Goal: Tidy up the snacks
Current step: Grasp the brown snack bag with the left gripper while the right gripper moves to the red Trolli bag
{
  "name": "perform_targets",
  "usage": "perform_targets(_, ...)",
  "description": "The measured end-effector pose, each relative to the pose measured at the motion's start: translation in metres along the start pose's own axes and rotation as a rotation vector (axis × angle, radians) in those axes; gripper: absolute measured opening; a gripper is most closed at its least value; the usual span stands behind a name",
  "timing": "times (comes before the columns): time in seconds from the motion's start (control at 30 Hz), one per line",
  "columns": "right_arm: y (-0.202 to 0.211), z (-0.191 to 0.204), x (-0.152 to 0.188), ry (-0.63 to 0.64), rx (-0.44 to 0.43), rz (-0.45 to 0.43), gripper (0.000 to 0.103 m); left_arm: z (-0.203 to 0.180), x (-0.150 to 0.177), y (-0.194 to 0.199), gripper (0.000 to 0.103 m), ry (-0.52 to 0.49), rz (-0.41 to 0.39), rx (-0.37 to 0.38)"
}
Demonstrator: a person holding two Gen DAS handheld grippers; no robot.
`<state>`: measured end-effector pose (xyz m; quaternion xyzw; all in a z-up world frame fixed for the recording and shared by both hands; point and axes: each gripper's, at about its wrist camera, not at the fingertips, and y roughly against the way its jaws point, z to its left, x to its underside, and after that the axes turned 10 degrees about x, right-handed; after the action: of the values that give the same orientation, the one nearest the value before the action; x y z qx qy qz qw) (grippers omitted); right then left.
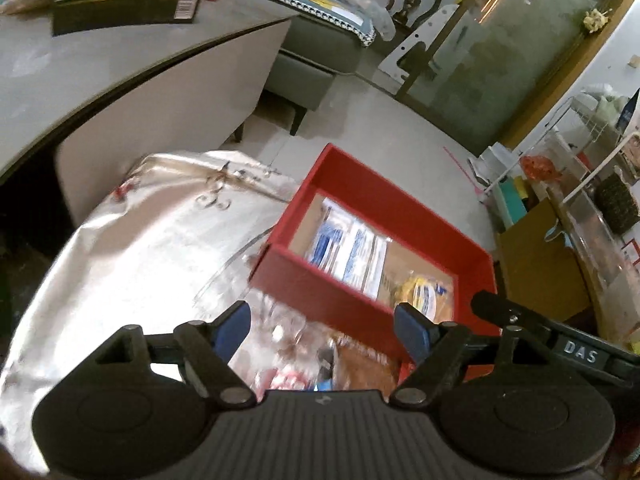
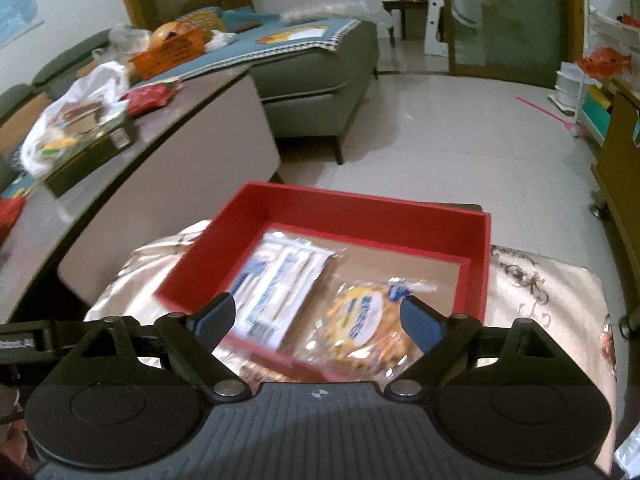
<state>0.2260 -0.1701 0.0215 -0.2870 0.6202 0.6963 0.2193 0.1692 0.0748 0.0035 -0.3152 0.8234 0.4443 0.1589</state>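
Observation:
A red open box (image 2: 360, 216) (image 1: 400, 208) sits on a shiny cream cloth (image 1: 132, 248). Inside lie a white-and-blue snack packet (image 2: 276, 280) (image 1: 348, 252) and a clear bag of yellow round biscuits (image 2: 360, 320) (image 1: 420, 292). My right gripper (image 2: 318, 320) hovers over the box's near wall, open, nothing between its blue pads. My left gripper (image 1: 324, 328) is open above the box's near left corner, over blurred wrapped snacks (image 1: 312, 360) lying outside the box. The right gripper's black body (image 1: 560, 344) shows at the left wrist view's right edge.
A grey table (image 2: 120, 184) to the left carries a dark flat box (image 2: 88, 152), a white bag of snacks (image 2: 80, 104) and red packets (image 2: 148, 98). A green sofa (image 2: 320, 80) stands behind. A shelf rack (image 1: 580, 168) and brown cabinet (image 2: 620, 152) are on the right.

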Motion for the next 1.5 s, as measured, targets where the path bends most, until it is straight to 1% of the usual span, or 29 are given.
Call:
perform_targets(0.07, 0.011, 0.004, 0.008, 0.003, -0.013, -0.001, 0.094, 0.003, 0.005, 0.007, 0.072, -0.004, 0.012, 0.005)
perform_targets(0.13, 0.023, 0.006, 0.017, -0.004, -0.017, -0.001, 0.094, 0.006, 0.011, 0.013, 0.072, -0.028, 0.026, 0.002)
perform_targets(0.27, 0.040, 0.000, 0.042, -0.043, -0.034, 0.021, 0.095, 0.010, 0.019, 0.013, 0.072, -0.057, 0.071, -0.006)
perform_targets(0.43, 0.049, -0.007, 0.069, -0.051, -0.011, 0.064, 0.095, 0.007, 0.033, 0.005, 0.073, -0.068, 0.125, 0.007)
perform_targets(0.5, 0.052, -0.012, 0.075, -0.062, -0.007, 0.070, 0.095, 0.001, 0.038, -0.001, 0.073, -0.091, 0.142, 0.007)
perform_targets(0.6, 0.055, -0.020, 0.080, -0.081, -0.001, 0.076, 0.095, -0.003, 0.046, -0.014, 0.073, -0.070, 0.195, 0.037)
perform_targets(0.67, 0.054, -0.028, 0.081, -0.094, 0.014, 0.081, 0.095, -0.008, 0.052, -0.025, 0.073, -0.074, 0.224, 0.037)
perform_targets(0.77, 0.054, -0.039, 0.083, -0.124, 0.026, 0.083, 0.095, -0.020, 0.055, -0.036, 0.073, -0.105, 0.238, 0.033)
perform_targets(0.87, 0.052, -0.048, 0.085, -0.147, 0.029, 0.089, 0.095, -0.033, 0.053, -0.046, 0.074, -0.106, 0.234, 0.045)
perform_targets(0.9, 0.052, -0.050, 0.086, -0.153, 0.030, 0.092, 0.095, -0.037, 0.052, -0.050, 0.078, -0.106, 0.234, 0.039)
perform_targets(0.93, 0.051, -0.053, 0.086, -0.159, 0.029, 0.096, 0.095, -0.042, 0.051, -0.055, 0.080, -0.115, 0.232, 0.026)
perform_targets(1.1, 0.051, -0.058, 0.087, -0.163, 0.022, 0.104, 0.096, -0.064, 0.057, -0.085, 0.081, -0.236, 0.250, -0.071)
perform_targets(1.2, 0.049, -0.063, 0.089, -0.172, 0.022, 0.116, 0.096, -0.070, 0.063, -0.103, 0.080, -0.280, 0.272, -0.115)
perform_targets(1.23, 0.048, -0.064, 0.090, -0.174, 0.026, 0.120, 0.096, -0.070, 0.065, -0.108, 0.080, -0.286, 0.274, -0.149)
perform_targets(1.27, 0.047, -0.066, 0.090, -0.176, 0.028, 0.125, 0.096, -0.068, 0.065, -0.112, 0.079, -0.281, 0.282, -0.181)
perform_targets(1.3, 0.046, -0.067, 0.091, -0.178, 0.029, 0.129, 0.096, -0.065, 0.064, -0.116, 0.076, -0.263, 0.297, -0.185)
perform_targets(1.33, 0.046, -0.068, 0.091, -0.179, 0.029, 0.131, 0.096, -0.059, 0.063, -0.117, 0.072, -0.232, 0.307, -0.172)
perform_targets(1.37, 0.046, -0.069, 0.090, -0.181, 0.028, 0.131, 0.096, -0.057, 0.063, -0.116, 0.070, -0.221, 0.303, -0.167)
perform_targets(1.43, 0.046, -0.072, 0.088, -0.187, 0.022, 0.129, 0.096, -0.055, 0.063, -0.110, 0.060, -0.222, 0.300, -0.160)
perform_targets(1.5, 0.045, -0.075, 0.086, -0.190, 0.027, 0.129, 0.096, -0.052, 0.062, -0.103, 0.056, -0.209, 0.303, -0.143)
